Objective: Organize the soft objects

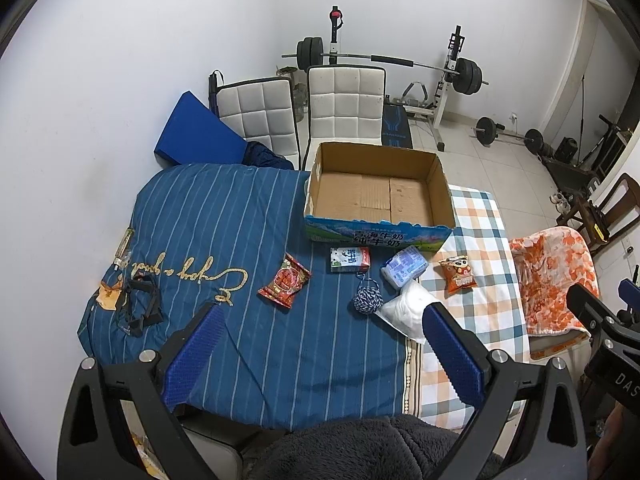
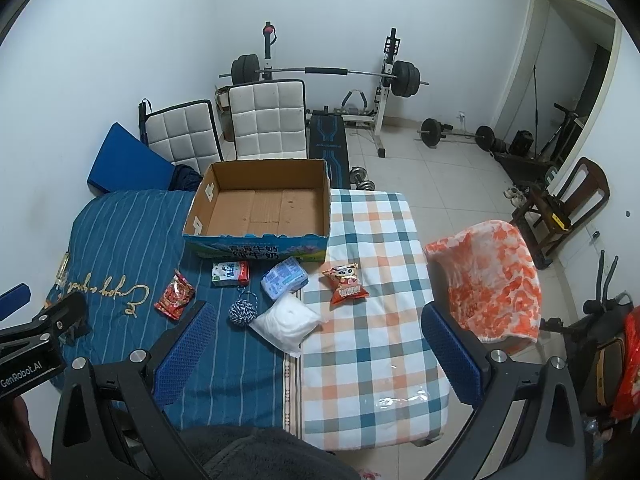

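Your left gripper (image 1: 320,344) and right gripper (image 2: 316,344) hover with jaws released, the white pillow pack (image 2: 287,324) nearest, ahead of both, before the cardboard box (image 2: 256,236).

We see a surface covered by a blue striped cloth (image 1: 240,216) on the left and a checked orange-and-teal cloth (image 2: 372,320) on the right. At the far side sits an open cardboard box (image 1: 378,190), straddling both cloths. Near it, on the blue cloth, lie a red snack bag (image 1: 285,280), a milk carton (image 1: 349,260), a blue tissue pack (image 1: 404,267), a rope ball (image 1: 367,300) and a white pouch (image 1: 408,314). An orange snack bag (image 2: 345,283) lies on the checked cloth.
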### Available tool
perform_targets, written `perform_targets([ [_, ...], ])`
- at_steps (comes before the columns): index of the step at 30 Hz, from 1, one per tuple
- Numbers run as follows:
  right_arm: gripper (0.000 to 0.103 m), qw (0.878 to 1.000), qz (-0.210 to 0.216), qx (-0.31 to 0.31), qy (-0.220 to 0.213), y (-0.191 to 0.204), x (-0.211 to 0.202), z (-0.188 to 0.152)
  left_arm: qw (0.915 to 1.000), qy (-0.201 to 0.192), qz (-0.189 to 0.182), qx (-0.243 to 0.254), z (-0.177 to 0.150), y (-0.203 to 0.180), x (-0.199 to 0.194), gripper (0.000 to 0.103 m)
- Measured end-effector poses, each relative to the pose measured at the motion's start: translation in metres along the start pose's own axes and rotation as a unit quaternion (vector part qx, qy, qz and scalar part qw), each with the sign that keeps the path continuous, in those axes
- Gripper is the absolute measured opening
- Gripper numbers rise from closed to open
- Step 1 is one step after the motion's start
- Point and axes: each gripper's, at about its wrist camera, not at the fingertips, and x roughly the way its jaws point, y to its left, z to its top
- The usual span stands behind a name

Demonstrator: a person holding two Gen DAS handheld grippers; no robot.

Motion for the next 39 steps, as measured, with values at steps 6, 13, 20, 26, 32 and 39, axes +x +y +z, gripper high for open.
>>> perform_targets([
  [6,0.103,1.000,0.000,0.000,0.000,-0.001,-0.001,-0.001,1.0000,0.001,0.000,-0.001,0.003,0.001,0.001,0.102],
  [13,0.103,1.000,0.001,-0.002,-0.002,-0.001,0.002,0.003,1.0000,0.001,-0.001,-0.001,0.002,-0.001,0.002,0.102],
  [20,0.103,1.000,0.000,-0.001,-0.002,0.000,0.002,0.003,1.0000,0.003,-0.002,0.001,0.004,-0.002,0.004,0.102],
  [26,0.103,1.000,0.005,-0.003,0.008,0.002,0.009,0.002,1.0000,0.008,-0.001,0.004,0.004,-0.009,0.011,0.102],
  [32,0.103,0.999,0.016,0.009,0.042,-0.002,0.038,-0.001,0.9998,0.020,-0.006,0.006,0.000,-0.014,0.028,0.102],
  [39,0.103,0.975,0.064,0.088,0.192,-0.011,0.192,-0.016,0.9973,0.057,0.044,-0.013,0.008,-0.001,0.121,0.102],
])
